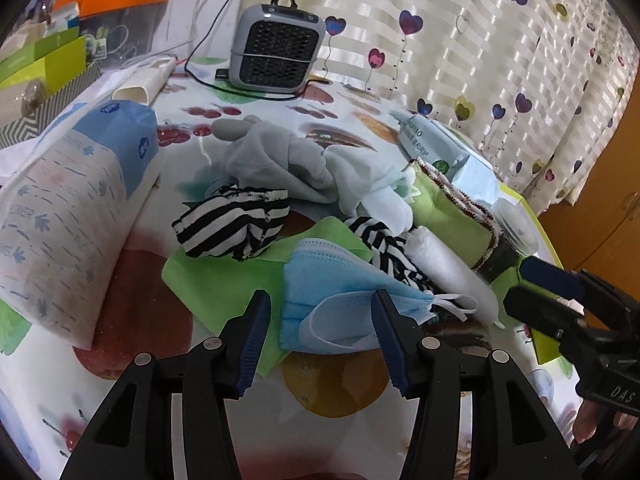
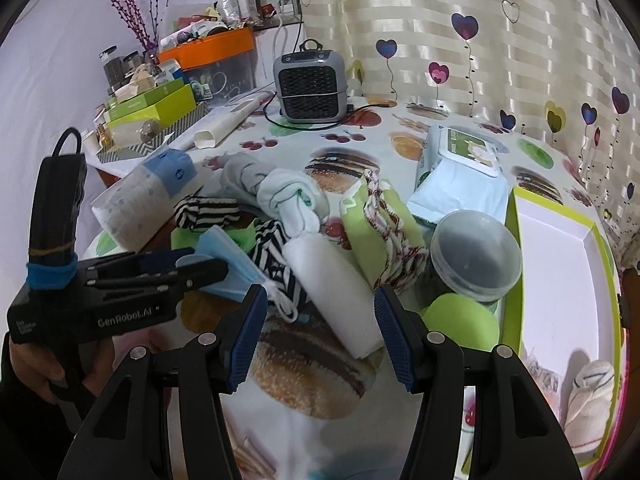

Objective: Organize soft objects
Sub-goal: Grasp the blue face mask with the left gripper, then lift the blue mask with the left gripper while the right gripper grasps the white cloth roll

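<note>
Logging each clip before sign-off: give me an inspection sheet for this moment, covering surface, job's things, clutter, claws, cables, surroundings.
Surface: table under fruit-print cloth.
Job's things: blue masks, striped socks, grey sock, white roll, green cloth, all heaped; one sock already in the green tray.
Clutter: tissue pack, wipes, jar, boxes.
Claws: left claw open around a mask; right claw open at the roll.
Cables: black cord behind the heater.
Surroundings: heart-print curtain.
</note>
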